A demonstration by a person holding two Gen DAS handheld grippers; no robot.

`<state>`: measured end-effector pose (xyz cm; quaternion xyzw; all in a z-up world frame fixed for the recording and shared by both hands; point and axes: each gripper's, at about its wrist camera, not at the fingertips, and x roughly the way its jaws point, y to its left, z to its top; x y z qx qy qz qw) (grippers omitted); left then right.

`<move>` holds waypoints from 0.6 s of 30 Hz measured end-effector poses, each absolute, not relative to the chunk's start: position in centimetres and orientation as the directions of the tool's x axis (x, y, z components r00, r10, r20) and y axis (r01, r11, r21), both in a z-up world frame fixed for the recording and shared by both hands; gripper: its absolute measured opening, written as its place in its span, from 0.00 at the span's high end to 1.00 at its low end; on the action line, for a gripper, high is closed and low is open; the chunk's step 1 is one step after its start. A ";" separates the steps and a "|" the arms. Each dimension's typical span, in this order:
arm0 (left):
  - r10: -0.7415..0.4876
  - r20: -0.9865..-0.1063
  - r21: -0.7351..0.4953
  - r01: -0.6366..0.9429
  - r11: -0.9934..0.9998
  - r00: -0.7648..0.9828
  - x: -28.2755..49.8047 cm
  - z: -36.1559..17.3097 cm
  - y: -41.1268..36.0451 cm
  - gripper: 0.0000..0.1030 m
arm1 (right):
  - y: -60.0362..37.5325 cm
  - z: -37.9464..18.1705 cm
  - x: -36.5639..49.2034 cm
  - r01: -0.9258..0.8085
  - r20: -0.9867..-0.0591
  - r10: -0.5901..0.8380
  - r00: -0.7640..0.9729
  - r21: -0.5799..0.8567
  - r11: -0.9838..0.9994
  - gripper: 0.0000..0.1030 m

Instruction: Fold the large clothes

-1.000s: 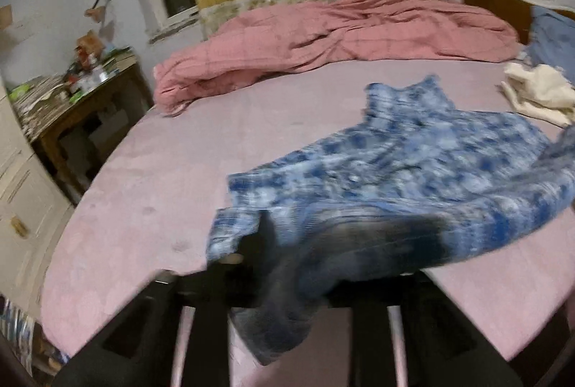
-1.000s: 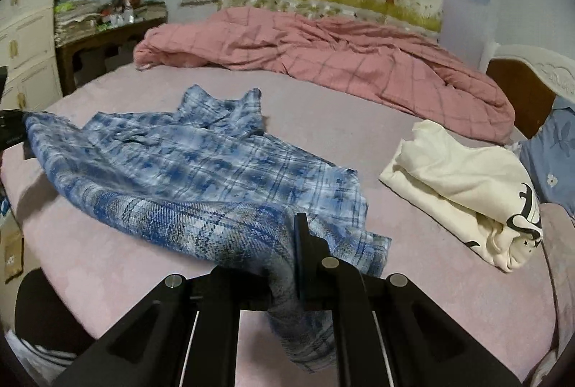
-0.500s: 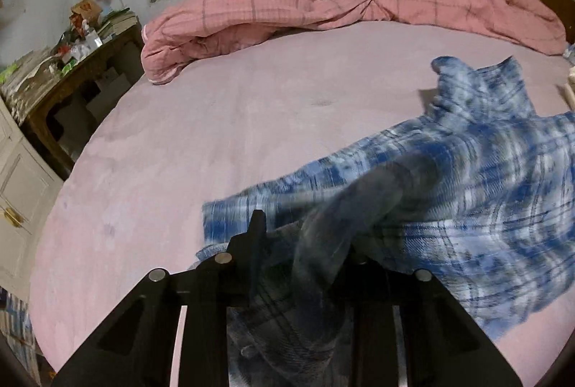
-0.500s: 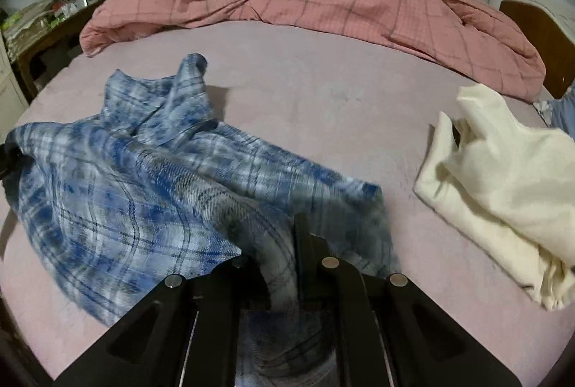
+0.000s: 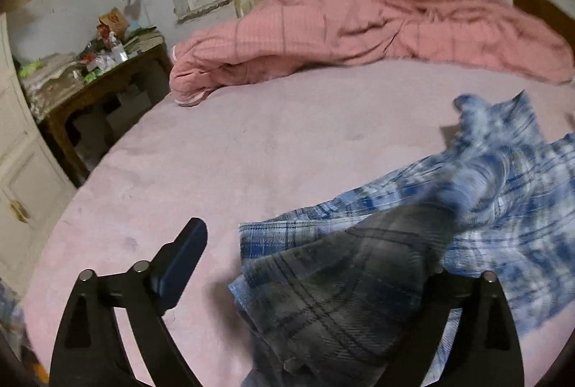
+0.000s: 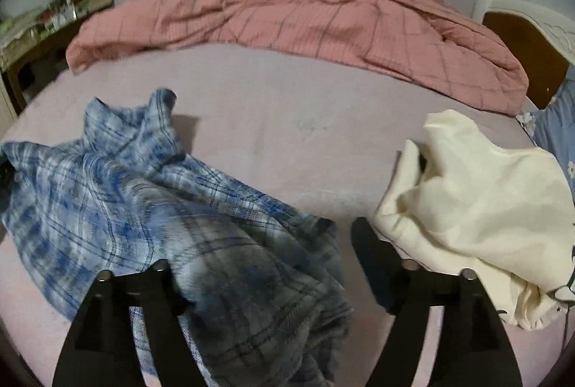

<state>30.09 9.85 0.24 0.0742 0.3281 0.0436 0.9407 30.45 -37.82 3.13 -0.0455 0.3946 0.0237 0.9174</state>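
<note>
Blue plaid shirt (image 5: 413, 243) lies rumpled on the pink bed (image 5: 215, 153) — light, limp cloth, likely best pinched at hem corners or shoulders. Left gripper (image 5: 316, 264) and right gripper (image 6: 266, 264): jaws opening wide, cloth draped between them, unpressed. Only the right view shows the cream garment (image 6: 474, 200) — the left, a cluttered side table (image 5: 90, 81).

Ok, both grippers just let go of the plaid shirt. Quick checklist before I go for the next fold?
1. Left gripper jaws opening, pads off cloth: ok.
2. Right gripper jaws opening, pads off cloth: ok.
3. Plaid shirt lying flat: not ok, bunched and rumpled.
4. Collar flat: not ok, standing up.
5. Cream garment apart from shirt: ok.
6. Sleeves located: cannot tell.
</note>
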 end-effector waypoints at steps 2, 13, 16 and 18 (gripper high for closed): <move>0.111 -0.630 0.143 -0.026 0.989 0.768 29.9 0.6 10.7 0.07 | -38.2 3.6 30.1 -0.110 -0.726 0.032 0.687 -0.060 0.992 0.19; 0.146 -0.726 0.120 -0.085 0.989 0.672 32.0 0.8 11.5 0.05 | -38.4 4.1 29.7 -0.206 -0.798 0.069 0.598 -0.070 0.976 0.19; 0.169 -0.740 0.131 -0.107 0.986 0.651 33.3 -0.2 11.7 0.05 | -38.9 3.7 30.0 -0.153 -0.787 0.014 0.616 -0.102 0.983 0.19; 0.181 -0.751 0.144 -0.111 0.983 0.635 34.0 -1.1 11.8 0.05 | -39.8 3.4 30.5 -0.105 -0.776 -0.021 0.631 -0.113 0.988 0.19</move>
